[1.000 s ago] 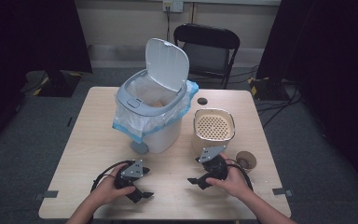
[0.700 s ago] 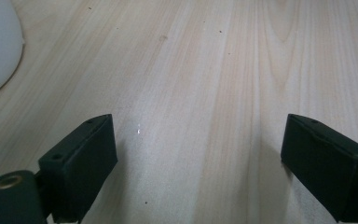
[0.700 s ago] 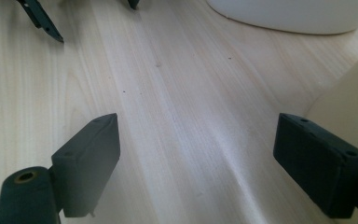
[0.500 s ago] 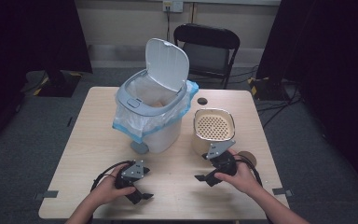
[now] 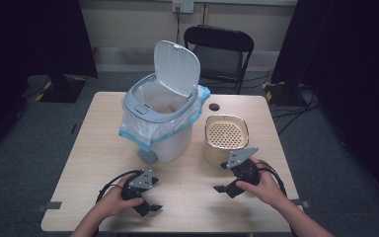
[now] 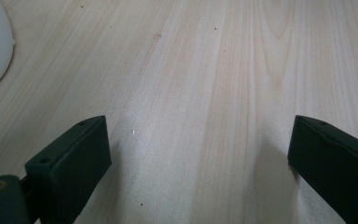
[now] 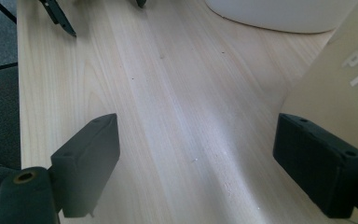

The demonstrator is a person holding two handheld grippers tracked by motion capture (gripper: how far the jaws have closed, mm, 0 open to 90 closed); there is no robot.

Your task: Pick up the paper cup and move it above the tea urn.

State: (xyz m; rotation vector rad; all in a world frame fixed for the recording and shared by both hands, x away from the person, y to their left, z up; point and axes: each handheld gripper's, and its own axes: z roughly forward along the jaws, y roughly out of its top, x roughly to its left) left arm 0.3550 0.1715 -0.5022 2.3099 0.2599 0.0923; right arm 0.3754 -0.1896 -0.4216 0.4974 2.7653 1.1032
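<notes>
counter [image 5: 98,148]: light wood, sits in a dim room with a black folding chair [image 5: 219,47] behind its far edge

bin [image 5: 160,121]: white-grey, far-left of centre on the counter – lid [image 5: 177,66] flipped up and leaning back, pale blue liner bag [image 5: 138,131] folded out over the rim, foot pedal pointing at the near side

basket [image 5: 226,137]: cream-coloured tub with a perforated insert, just right of the bin, standing upright. In the right gripper view its tan side with white lettering [image 7: 340,79] is right next to the right-hand jaw; can't tell if they touch

small dark disc [image 5: 214,106]: on the counter beyond the basket, near the far edge

left tongs [image 5: 150,202]: near-left on the counter, held in the person's left hand [image 5: 113,200], released – jaws wide apart with only bare wood between them in the left gripper view [image 6: 198,158], a sliver of the bin's white base at the upper left corner

right tongs [image 5: 223,177]: near-right, held in the right hand [image 5: 264,185], just near of the basket – also released, jaws spread wide over bare counter [image 7: 196,163]

cables: a black one loops off each gripper across the near part of the counter
</notes>
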